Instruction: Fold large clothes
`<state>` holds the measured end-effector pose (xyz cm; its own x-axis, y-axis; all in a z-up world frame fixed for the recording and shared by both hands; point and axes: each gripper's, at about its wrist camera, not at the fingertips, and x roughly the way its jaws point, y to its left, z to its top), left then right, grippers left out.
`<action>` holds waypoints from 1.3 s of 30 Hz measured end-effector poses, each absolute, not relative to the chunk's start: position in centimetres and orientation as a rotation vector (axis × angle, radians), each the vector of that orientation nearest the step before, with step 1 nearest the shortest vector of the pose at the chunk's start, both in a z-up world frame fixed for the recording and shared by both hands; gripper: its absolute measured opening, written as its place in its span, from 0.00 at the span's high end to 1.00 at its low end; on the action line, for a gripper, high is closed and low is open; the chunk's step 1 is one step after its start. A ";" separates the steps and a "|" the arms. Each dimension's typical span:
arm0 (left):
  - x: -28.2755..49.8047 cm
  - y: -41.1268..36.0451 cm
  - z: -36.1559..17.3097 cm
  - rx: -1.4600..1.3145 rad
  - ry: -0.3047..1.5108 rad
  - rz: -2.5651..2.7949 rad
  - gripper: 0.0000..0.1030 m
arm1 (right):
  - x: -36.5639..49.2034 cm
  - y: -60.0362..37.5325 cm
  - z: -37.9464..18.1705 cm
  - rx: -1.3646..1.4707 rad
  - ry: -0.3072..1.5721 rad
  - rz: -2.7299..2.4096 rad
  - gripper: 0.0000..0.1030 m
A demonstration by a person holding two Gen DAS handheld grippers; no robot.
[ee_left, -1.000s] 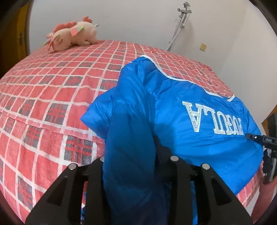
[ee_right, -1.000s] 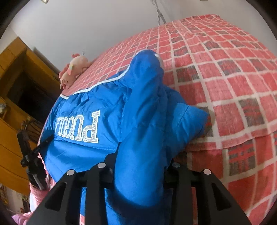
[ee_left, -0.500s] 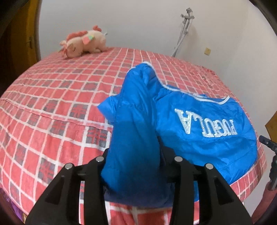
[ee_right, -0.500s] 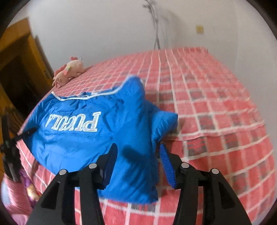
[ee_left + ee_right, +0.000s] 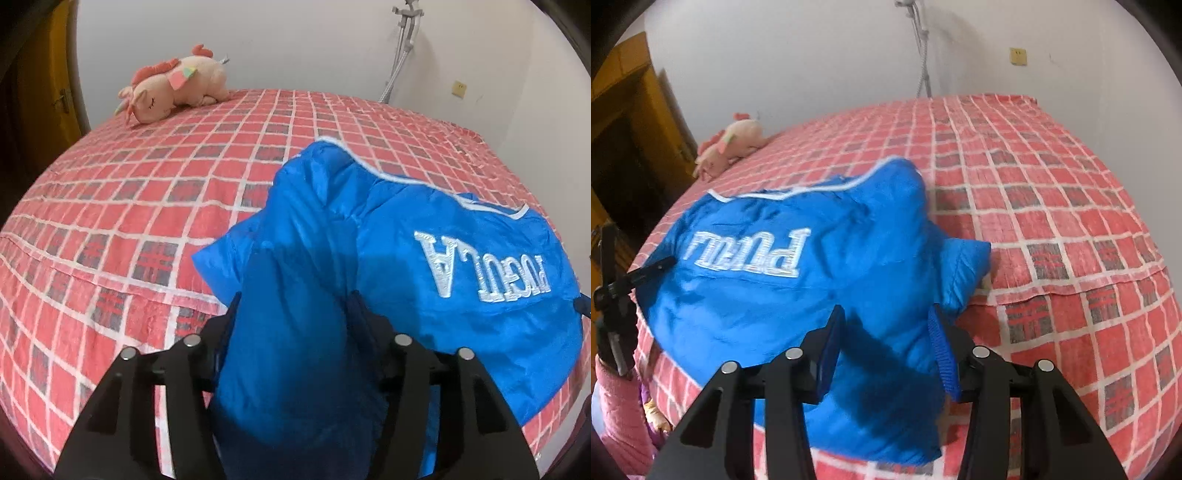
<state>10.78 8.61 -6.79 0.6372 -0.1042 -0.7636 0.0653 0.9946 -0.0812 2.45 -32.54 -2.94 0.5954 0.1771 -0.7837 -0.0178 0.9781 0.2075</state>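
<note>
Left wrist view: the blue jacket (image 5: 424, 266) lies on the near part of the bed (image 5: 147, 206), back panel up, with white lettering across it and white piping along its far edge. One sleeve (image 5: 295, 332) runs from the shoulder straight down between the fingers of the left tool (image 5: 291, 314). That tool's jaws have just been opening; the sleeve fills the gap, and I cannot tell whether the pads still press on it. The fabric looks like thin, shiny, padded nylon: light and soft, probably slippery, inclined to puff up rather than hold a crease. A bunched sleeve end or the hem seam would likely give a surer hold than the smooth panel.

Right wrist view: the other sleeve (image 5: 886, 332) lies between the spread fingers of the right tool (image 5: 886, 325), whose jaws have just eased slightly inward; the blue ribbed pads (image 5: 942, 354) stand clear of the cloth on the right side, so nothing is pinched. A short flap of jacket sticks out toward the open bedspread (it will want tucking in). At the left edge a pink sleeve (image 5: 617, 398) shows below a black piece of the other tool.

The bed carries a red checked cover, soft and slightly wrinkled. A plush toy (image 5: 173, 86) rests at its far side by a white wall, where a metal stand (image 5: 402, 44) leans. A wooden door (image 5: 631, 122) stands left.
</note>
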 end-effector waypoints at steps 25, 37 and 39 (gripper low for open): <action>5.7 5.2 -5.9 0.029 0.773 -0.144 0.38 | 0.7 -29.6 -1.9 0.090 0.884 0.112 0.57; 6.9 6.1 -8.3 -0.035 0.849 -0.166 0.37 | 1.5 -29.7 -5.3 0.109 0.939 0.089 0.59; 5.8 6.7 -7.0 -0.060 0.842 -0.154 0.38 | 1.3 -30.0 -4.6 0.131 0.941 0.096 0.59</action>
